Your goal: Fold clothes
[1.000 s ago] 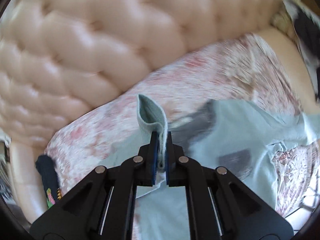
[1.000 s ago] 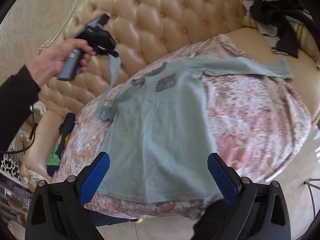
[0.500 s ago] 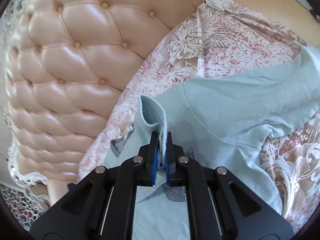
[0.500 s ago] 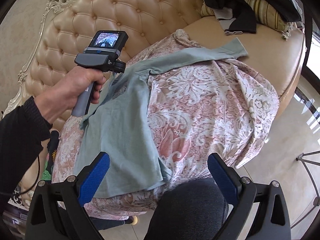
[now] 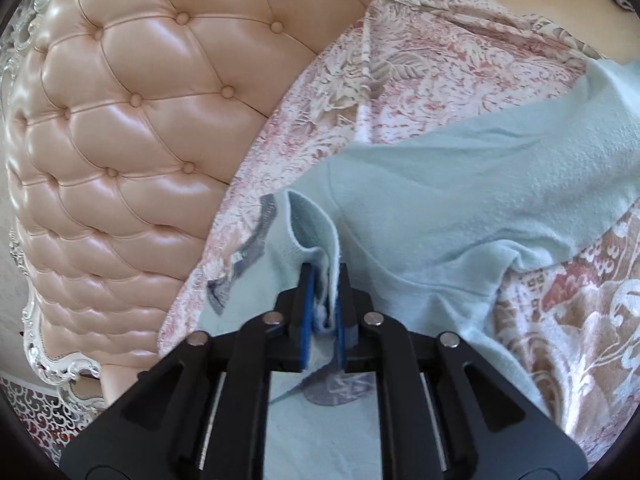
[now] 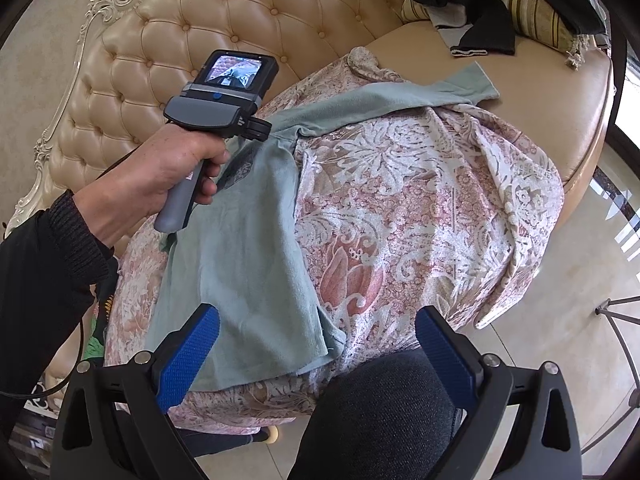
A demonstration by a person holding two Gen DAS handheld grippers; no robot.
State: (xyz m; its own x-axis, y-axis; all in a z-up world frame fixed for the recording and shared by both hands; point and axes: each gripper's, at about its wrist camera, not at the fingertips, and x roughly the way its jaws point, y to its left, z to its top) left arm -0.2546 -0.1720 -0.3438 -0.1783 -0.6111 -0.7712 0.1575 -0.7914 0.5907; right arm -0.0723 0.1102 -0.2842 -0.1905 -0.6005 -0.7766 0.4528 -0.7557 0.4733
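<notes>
A pale green long-sleeved shirt (image 6: pixel 248 264) lies on a floral pink cover (image 6: pixel 420 208) over a sofa seat. Its left half is folded over; one sleeve (image 6: pixel 400 100) stretches to the far right. My left gripper (image 5: pixel 324 300) is shut on the shirt's sleeve cuff (image 5: pixel 316 232), low over the shirt (image 5: pixel 460 184) near the collar. In the right wrist view a hand holds that left gripper (image 6: pixel 224 112) at the shirt's upper left. My right gripper (image 6: pixel 318 344) is open and empty, above the shirt's hem and a dark knee (image 6: pixel 384 412).
A tufted beige sofa back (image 5: pixel 132 140) with a carved white frame rises behind. Dark clothes (image 6: pixel 472 4) and a striped cushion (image 6: pixel 536 16) lie at the sofa's far right end. A green and black item (image 6: pixel 96 344) sits at the left. Glossy floor (image 6: pixel 576 320) is to the right.
My left gripper carried the sleeve cuff from high near the sofa back down and across onto the shirt, folding the left side over. The right gripper's view swung right.
</notes>
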